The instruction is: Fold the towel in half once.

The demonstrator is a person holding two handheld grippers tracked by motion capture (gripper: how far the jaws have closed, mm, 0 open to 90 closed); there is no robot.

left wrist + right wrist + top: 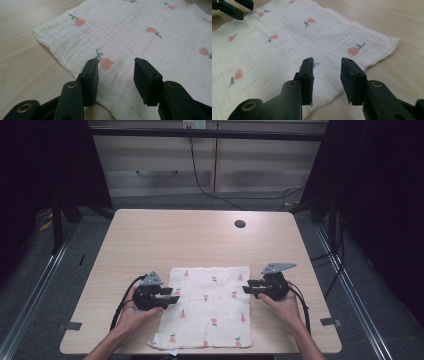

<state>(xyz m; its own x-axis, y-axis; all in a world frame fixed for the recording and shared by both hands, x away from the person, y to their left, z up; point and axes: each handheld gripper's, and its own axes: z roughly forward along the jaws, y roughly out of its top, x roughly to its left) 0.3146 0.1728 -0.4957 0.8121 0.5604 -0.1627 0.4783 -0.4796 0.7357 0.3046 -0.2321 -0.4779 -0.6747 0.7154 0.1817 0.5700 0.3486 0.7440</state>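
Note:
A white cloth (210,307) printed with small pink flowers lies spread flat at the front of the wooden table (200,235). My left gripper (175,295) hovers at the cloth's left edge and points inward. In the left gripper view its jaws (116,66) stand apart above the cloth (140,25), with nothing between them. My right gripper (246,286) sits at the cloth's right edge near the far corner. Its jaws (327,65) are also apart over the cloth (287,50) and empty. The left gripper (232,7) appears far off in the right gripper view.
A round dark hole (240,224) is in the tabletop toward the far right. Bare wood extends behind the cloth and on both sides of it. Beyond the table stands a low cabinet (160,165), with a black cable (200,180) hanging in front of it.

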